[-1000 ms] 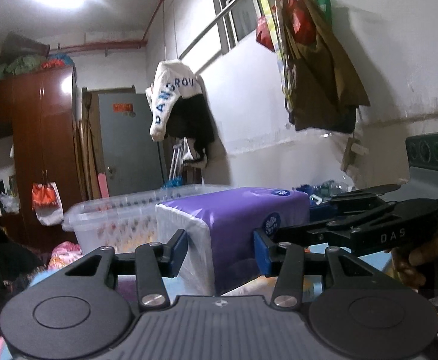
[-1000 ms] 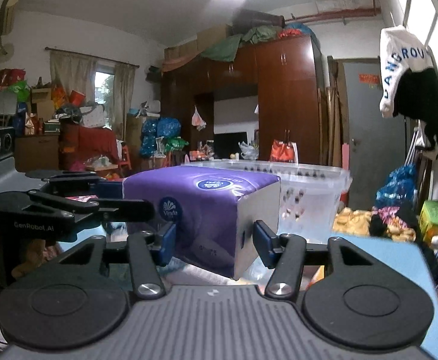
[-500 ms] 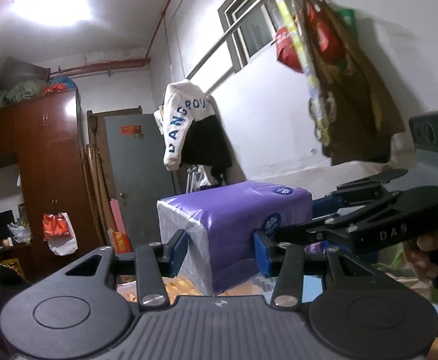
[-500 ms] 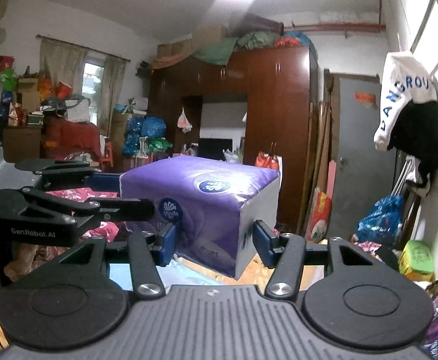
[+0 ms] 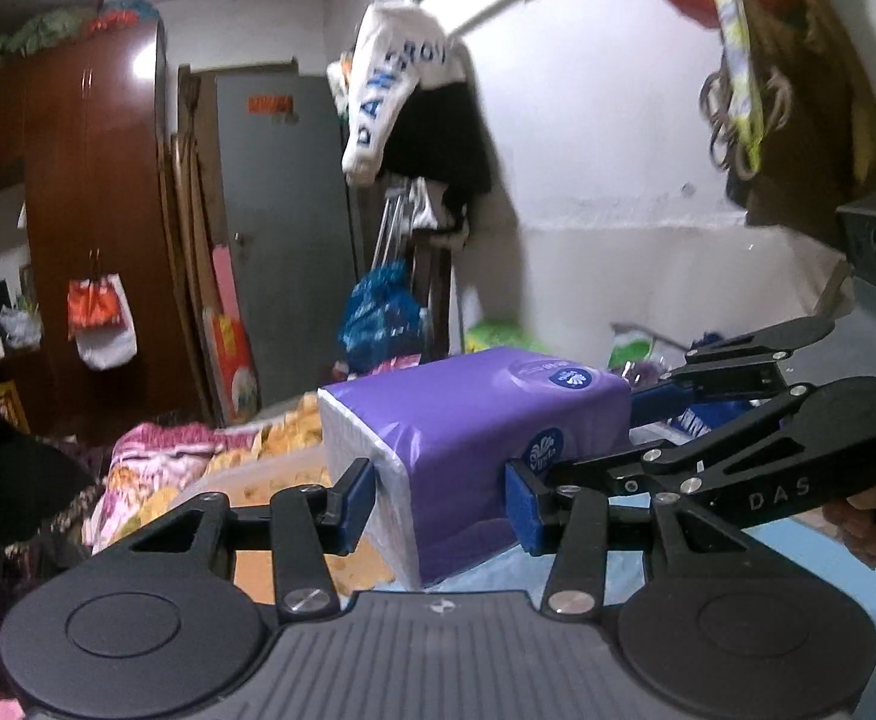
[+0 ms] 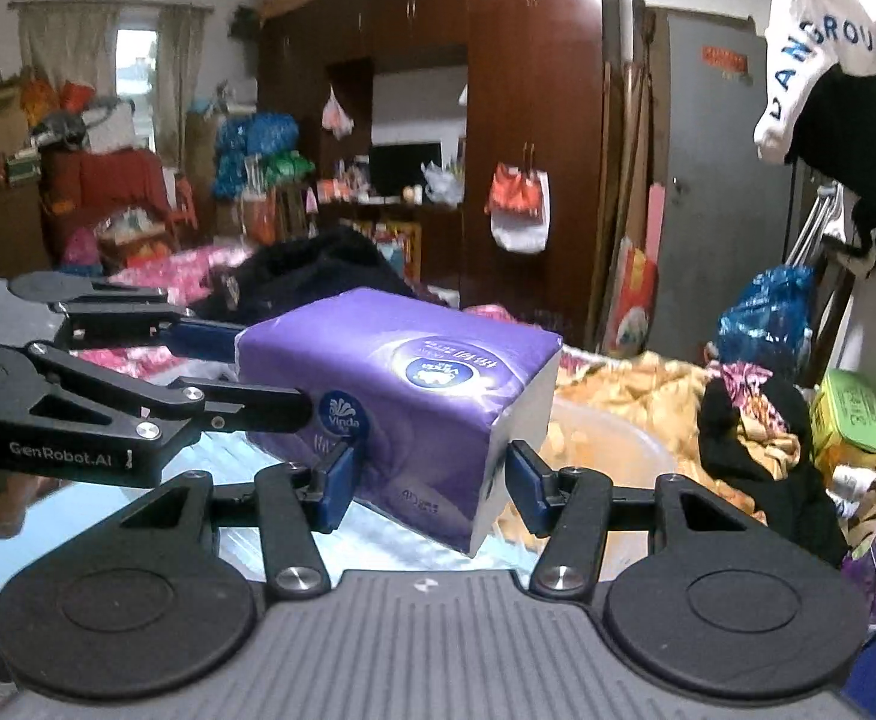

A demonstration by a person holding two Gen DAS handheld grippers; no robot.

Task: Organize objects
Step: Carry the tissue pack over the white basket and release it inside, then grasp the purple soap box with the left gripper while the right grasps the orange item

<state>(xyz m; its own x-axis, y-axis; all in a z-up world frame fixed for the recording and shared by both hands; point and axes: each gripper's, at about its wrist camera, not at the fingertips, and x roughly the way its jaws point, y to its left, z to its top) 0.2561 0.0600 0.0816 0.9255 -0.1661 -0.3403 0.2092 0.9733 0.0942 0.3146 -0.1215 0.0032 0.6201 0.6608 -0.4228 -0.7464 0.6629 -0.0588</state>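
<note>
A purple Vinda tissue pack (image 5: 474,438) with white ends is held in the air between both grippers. My left gripper (image 5: 438,507) is shut on one corner of it, blue pads on either side. My right gripper (image 6: 429,483) is shut on the adjacent corner; the pack shows in the right wrist view (image 6: 402,384) too. Each gripper's fingers reach in from the side in the other's view. The pack's underside is hidden.
A clear plastic bin (image 6: 612,450) lies just below and behind the pack, over a yellow patterned blanket (image 6: 636,384). A light blue surface (image 5: 798,558) is underneath. Wardrobe (image 6: 534,120), grey door (image 5: 282,228), hanging clothes (image 5: 414,102) and bags (image 5: 756,54) surround.
Both grippers raised the pack from in front of the bin, then tilted downward; the bin now shows below and behind the pack. Both grips are unchanged.
</note>
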